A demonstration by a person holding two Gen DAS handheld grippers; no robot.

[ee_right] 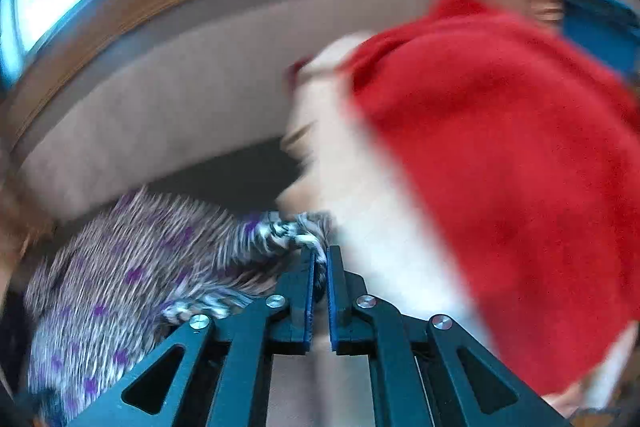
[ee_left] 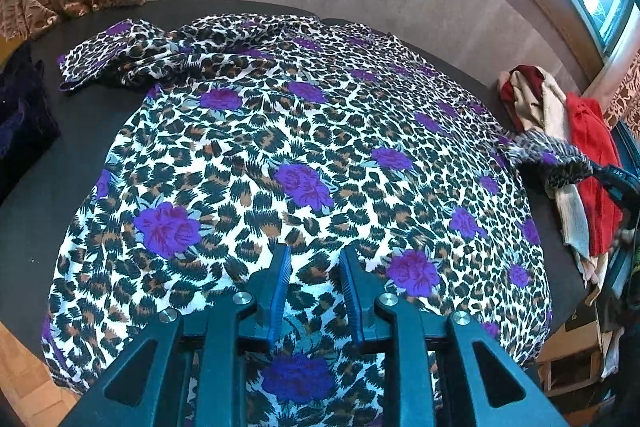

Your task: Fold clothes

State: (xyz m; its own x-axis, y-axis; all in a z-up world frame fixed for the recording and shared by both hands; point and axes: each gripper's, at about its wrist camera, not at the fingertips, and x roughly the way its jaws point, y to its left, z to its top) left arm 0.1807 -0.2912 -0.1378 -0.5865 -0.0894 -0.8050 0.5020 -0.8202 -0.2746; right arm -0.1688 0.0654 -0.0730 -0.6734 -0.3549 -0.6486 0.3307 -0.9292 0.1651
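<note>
While no writing is legible, your left gripper (ee_left: 315, 259) hovers agape, holding nothing, over the leopard-print garment (ee_left: 280, 155) spread on the dark table (ee_left: 32, 195); only the blurred right view shows your right gripper (ee_right: 320, 259) pinching its sleeve beside the red sweater (ee_right: 500, 167).

The leopard-print dress (ee_left: 280, 147) is thin, smooth cloth with a slight sheen, spread on a matt dark desk (ee_left: 36, 195). The red top (ee_right: 500, 167) looks fuzzy knit; the fingers (ee_left: 280, 291) are matt plastic with shiny metal pins.
</note>
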